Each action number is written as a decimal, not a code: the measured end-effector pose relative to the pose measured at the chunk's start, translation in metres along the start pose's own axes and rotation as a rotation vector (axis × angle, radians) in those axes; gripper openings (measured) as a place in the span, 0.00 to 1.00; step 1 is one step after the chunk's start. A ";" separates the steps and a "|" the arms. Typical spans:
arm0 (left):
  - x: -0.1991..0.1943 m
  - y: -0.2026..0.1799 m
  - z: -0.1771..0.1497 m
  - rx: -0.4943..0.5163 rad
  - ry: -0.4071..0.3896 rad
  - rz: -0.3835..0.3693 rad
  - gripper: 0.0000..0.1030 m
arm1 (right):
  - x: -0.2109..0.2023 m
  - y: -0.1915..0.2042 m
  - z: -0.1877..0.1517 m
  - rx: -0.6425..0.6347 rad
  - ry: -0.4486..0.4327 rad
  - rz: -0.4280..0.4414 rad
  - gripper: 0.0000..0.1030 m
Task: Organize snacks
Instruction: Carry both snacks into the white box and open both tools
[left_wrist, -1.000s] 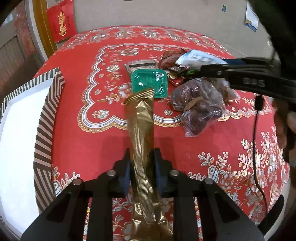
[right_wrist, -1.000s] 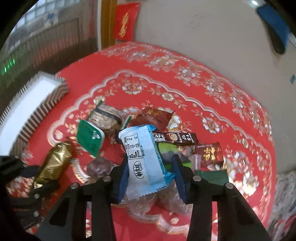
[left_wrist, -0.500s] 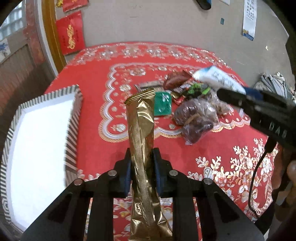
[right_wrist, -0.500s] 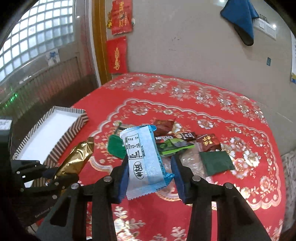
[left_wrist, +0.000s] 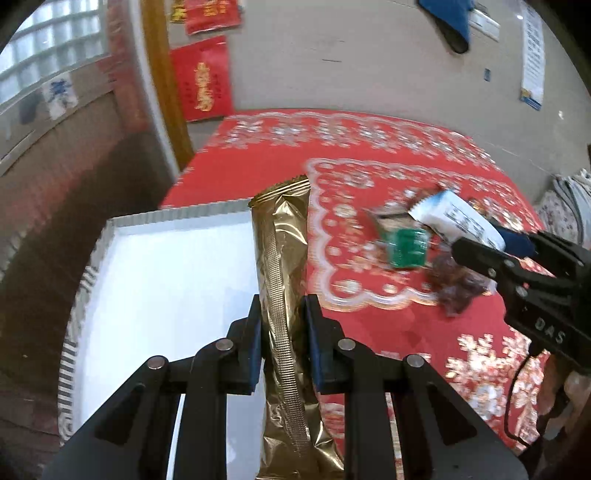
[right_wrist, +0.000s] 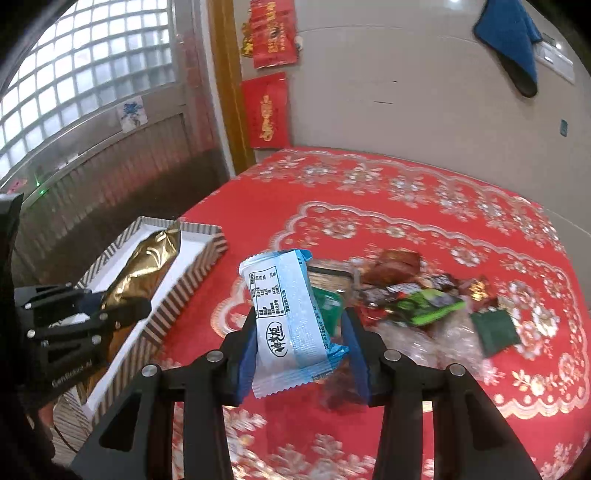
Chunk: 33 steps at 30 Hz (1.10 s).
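The gold foil packet (left_wrist: 282, 280) is clamped upright between the narrow fingers of the left gripper (left_wrist: 282, 325), its crimped top pointing to twelve o'clock, and it hangs over the right-hand edge of the striped box (left_wrist: 92, 273) with the white floor. From the right wrist view that same packet shows at nine o'clock, above the box (right_wrist: 184, 291). Over on the other side, the right gripper (right_wrist: 299, 343) pinches the pale blue snack pack (right_wrist: 288, 317) across its width, the pack tilted with its printed panel facing up, clear above the red tablecloth (right_wrist: 406, 206). At three o'clock of the blue pack lies the snack pile: a bright green wrapper (right_wrist: 428, 304), a dark green sachet (right_wrist: 495, 332), a brown packet (right_wrist: 397, 264), and a clear bag (right_wrist: 443, 343) beneath them. The red hanging (right_wrist: 266, 110) sits on the wall at twelve o'clock.
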<state>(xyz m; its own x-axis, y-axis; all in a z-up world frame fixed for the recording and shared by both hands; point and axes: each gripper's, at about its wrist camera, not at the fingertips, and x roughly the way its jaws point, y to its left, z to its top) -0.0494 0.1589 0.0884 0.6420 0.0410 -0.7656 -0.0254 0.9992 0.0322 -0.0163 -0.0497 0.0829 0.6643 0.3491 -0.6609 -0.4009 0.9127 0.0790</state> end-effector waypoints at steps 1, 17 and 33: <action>0.001 0.007 0.001 -0.005 0.001 0.012 0.18 | 0.003 0.005 0.002 -0.003 0.000 0.006 0.42; 0.037 0.097 0.010 -0.084 0.066 0.117 0.18 | 0.064 0.100 0.033 -0.024 0.076 0.108 0.43; 0.106 0.142 0.029 -0.172 0.198 0.125 0.18 | 0.156 0.173 0.059 -0.061 0.192 0.058 0.43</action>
<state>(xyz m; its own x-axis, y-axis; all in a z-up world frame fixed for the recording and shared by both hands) 0.0370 0.3046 0.0305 0.4644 0.1466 -0.8734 -0.2354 0.9712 0.0378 0.0549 0.1755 0.0370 0.5088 0.3488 -0.7870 -0.4767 0.8754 0.0798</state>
